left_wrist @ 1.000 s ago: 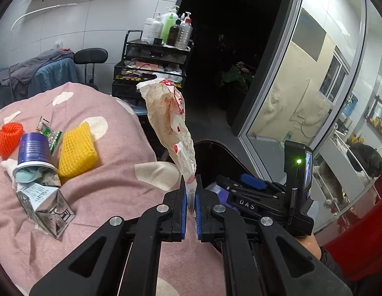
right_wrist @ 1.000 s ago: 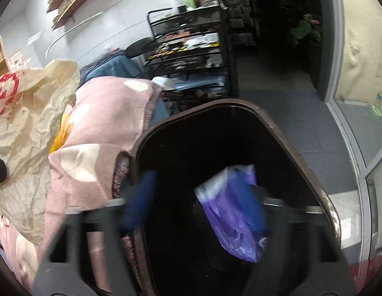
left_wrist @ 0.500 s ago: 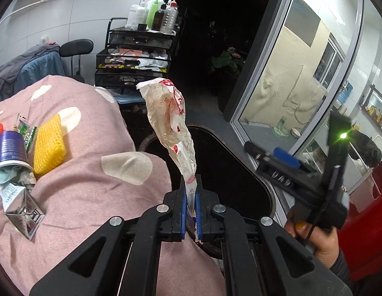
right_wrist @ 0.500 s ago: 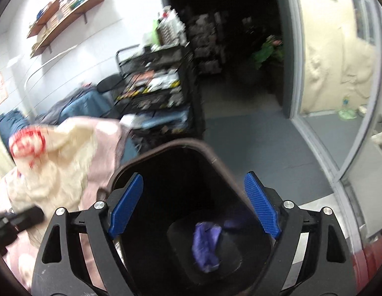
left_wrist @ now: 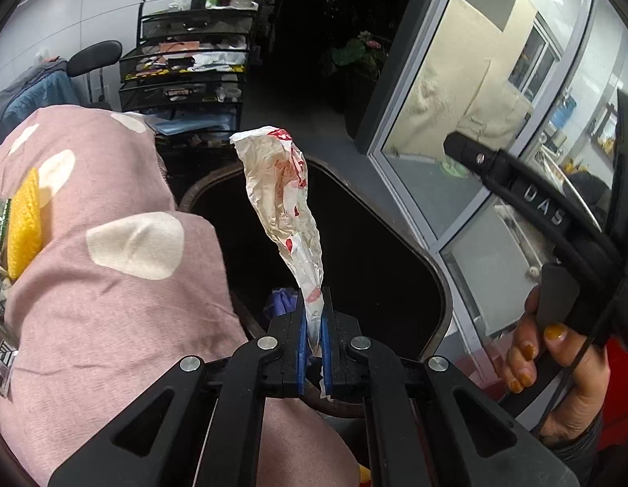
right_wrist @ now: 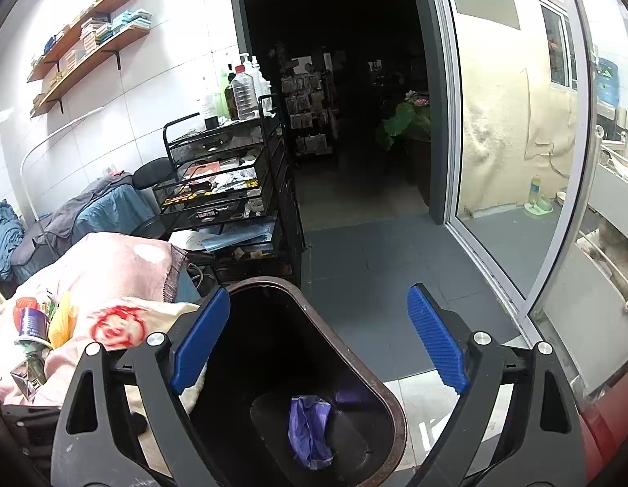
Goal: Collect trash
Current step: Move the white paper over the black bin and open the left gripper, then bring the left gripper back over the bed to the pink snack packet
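My left gripper (left_wrist: 313, 320) is shut on a crumpled white paper wrapper with red print (left_wrist: 283, 207), which stands up over the mouth of the dark brown trash bin (left_wrist: 433, 280). In the right wrist view the same wrapper (right_wrist: 123, 324) shows at the left beside the bin (right_wrist: 354, 361). A purple wrapper (right_wrist: 309, 430) lies on the bin's bottom. My right gripper (right_wrist: 318, 341) hangs above the bin, jaws opening wide, nothing between them. More trash lies on the pink spotted blanket (left_wrist: 111, 284): a yellow foam net (left_wrist: 25, 219), a purple cup (right_wrist: 31, 322), a carton (right_wrist: 27, 377).
A black wire cart (right_wrist: 232, 186) with bottles on top stands behind the bin. A glass sliding door (right_wrist: 512, 154) runs along the right. Grey floor tiles (right_wrist: 374, 268) lie beyond the bin. A hand (left_wrist: 557, 369) holds the right gripper's handle at the right of the left wrist view.
The left gripper has carried the wrapper from above the blanket to over the bin. The right gripper let the purple wrapper drop into the bin, opened wider and rose.
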### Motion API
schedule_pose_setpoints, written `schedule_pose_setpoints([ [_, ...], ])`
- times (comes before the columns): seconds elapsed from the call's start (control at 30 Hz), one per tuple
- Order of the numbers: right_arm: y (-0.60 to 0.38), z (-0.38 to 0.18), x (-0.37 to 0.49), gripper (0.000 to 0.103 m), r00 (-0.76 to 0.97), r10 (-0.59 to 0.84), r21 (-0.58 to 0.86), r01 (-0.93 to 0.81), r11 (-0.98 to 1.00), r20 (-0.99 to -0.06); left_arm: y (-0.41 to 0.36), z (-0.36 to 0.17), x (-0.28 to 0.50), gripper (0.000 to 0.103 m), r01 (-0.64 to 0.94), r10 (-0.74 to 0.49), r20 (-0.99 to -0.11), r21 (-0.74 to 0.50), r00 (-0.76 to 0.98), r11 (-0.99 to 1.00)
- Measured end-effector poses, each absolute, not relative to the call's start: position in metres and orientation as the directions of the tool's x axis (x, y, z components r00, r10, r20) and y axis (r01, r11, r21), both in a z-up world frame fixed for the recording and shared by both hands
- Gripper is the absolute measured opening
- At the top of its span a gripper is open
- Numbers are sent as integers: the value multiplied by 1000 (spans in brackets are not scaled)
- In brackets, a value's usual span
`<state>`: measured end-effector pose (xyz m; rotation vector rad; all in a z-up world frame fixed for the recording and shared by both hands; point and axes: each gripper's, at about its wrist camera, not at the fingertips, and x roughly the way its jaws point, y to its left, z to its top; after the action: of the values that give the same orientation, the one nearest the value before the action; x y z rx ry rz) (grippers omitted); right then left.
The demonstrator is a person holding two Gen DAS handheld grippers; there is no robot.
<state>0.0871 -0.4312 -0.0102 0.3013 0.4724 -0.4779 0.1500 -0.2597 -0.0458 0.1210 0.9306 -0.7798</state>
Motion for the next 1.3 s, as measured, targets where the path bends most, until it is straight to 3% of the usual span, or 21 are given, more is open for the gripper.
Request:
schedule_pose_setpoints([
  [0.2, -432, -7, 85, 89, 787, -361, 178, 502, 846, -500, -269, -58, 150, 6, 659, -516, -797, -208, 314, 723],
  [0.3, -432, -6, 85, 90, 788, -359, 182, 502, 846, -501, -273, -63, 153, 13, 662, -497, -818, -204, 289, 721],
  [0.33, -433, -5, 84, 90, 788, -356, 185, 500, 846, -502, -274, -64, 153, 29, 661, -490, -823, -200, 287, 723],
  [0.37, -433, -5, 84, 90, 788, -354, 188, 499, 846, -503, -274, -65, 153, 52, 660, -488, -824, -199, 288, 725],
  [0.43, -433, -5, 84, 91, 789, -351, 190, 498, 846, -505, -272, -62, 150, 67, 665, -501, -810, -196, 305, 721],
  [0.57, -433, -5, 85, 95, 792, -346, 197, 495, 846, -503, -270, -53, 143, 83, 685, -499, -786, -137, 364, 715],
  [0.77, -432, -7, 87, 97, 802, -318, 214, 474, 854, -506, -258, -40, 133, 90, 694, -522, -752, -121, 403, 710],
  [1.3, -379, -4, 100, 97, 863, -148, 206, 276, 939, -483, -175, -6, 101, 97, 629, -543, -605, -88, 583, 773],
])
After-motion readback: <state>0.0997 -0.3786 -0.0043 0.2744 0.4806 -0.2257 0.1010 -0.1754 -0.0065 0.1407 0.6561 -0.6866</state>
